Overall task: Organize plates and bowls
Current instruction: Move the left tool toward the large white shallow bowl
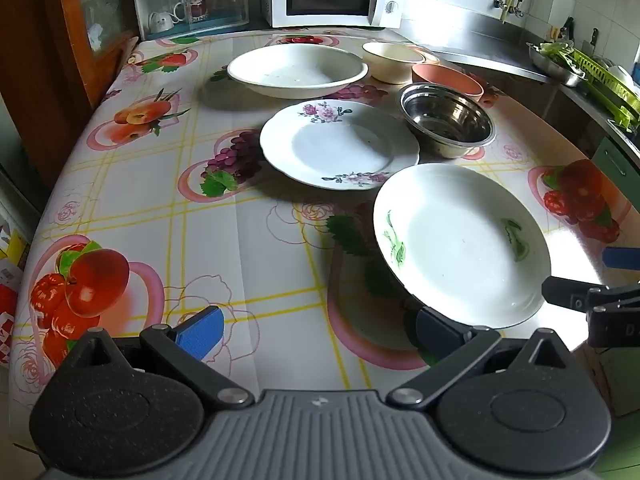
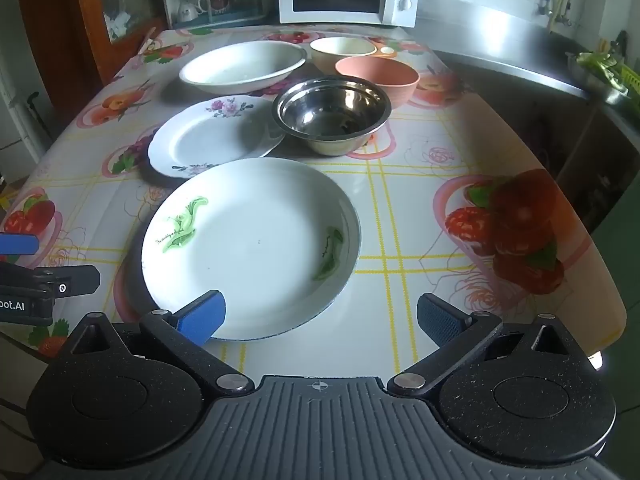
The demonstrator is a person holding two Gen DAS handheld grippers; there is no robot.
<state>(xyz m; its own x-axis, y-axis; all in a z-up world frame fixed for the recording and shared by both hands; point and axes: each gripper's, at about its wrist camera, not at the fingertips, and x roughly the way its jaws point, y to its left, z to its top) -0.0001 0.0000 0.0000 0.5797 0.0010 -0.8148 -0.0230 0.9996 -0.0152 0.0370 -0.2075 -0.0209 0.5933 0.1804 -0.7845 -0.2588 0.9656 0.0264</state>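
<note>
While both tools hang spread wide above the near edge of the desk (image 2: 420, 208), holding nothing, we have six pieces of crockery to sort and none of them stacked yet. Our right tool (image 2: 320, 316) sits right at the near rim of the green-leaf plate (image 2: 252, 240), its left pad showing over that rim; our left tool (image 1: 320, 332) is over bare cloth just left of the same plate (image 1: 460, 240), with its right pad at the plate's edge.

Beyond it lie the rose plate (image 2: 212, 136), the steel bowl (image 2: 332, 112) just beside it, the large white basin (image 2: 244, 64), the cream bowl (image 2: 344, 50) and the pink bowl (image 2: 378, 76) — the last two packed close together at the back.

What worries us most is the grip on that shallow plate: a thin, glazed rim lying low on a slick plastic cloth may squirt out from the pads or skid away instead of lifting. Pinched at one edge only, it could tip and drop onto the rose plate and chip both. The two tools are also close to each other, so both going for the same plate risks a collision. Reaching over to the back bowls, we could knock the steel bowl — it looks light and would slide.
</note>
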